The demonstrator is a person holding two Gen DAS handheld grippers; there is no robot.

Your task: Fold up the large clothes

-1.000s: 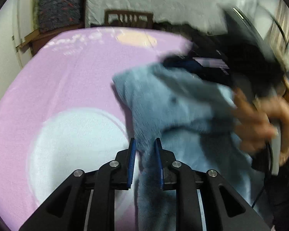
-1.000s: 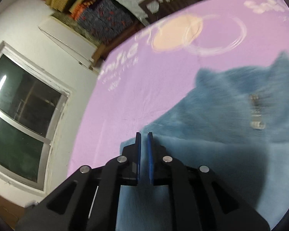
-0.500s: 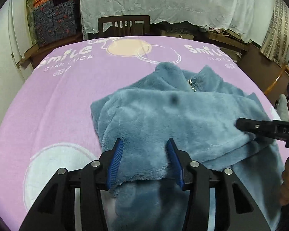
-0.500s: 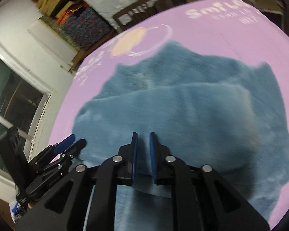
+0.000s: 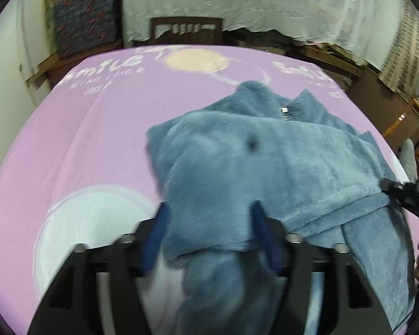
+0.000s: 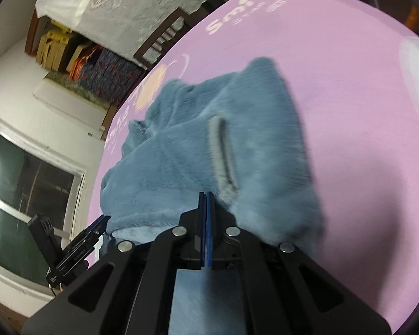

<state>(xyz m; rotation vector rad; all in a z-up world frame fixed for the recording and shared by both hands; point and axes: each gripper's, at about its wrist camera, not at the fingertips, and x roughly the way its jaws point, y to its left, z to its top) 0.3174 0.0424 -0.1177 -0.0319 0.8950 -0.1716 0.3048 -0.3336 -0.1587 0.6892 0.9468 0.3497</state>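
Cluttered room: chair (image 5: 185, 29) and white drape (image 5: 251, 2) beyond the far edge of a bed covered by a pink sheet (image 5: 78, 128) with printed lettering.

Progress: blue fleece robe (image 5: 237, 162) lies on the sheet toward its right side, near edge hanging toward the cameras. One flap is already folded across the body, its hem running across the middle. Collar with a small metal fastener (image 5: 284, 110) sits toward the far edge. Judged partly done: the bundle is uneven and loose, so further folds and squaring remain.

Left gripper (image 5: 209, 231): jaws opening, fleece edge between them, pads apparently no longer pressing it.

Right gripper (image 6: 206, 223): jaws fully closed, tips against the fleece near a grey pocket trim (image 6: 222, 153); no cloth visibly pinched, though a thin fold cannot be ruled out.
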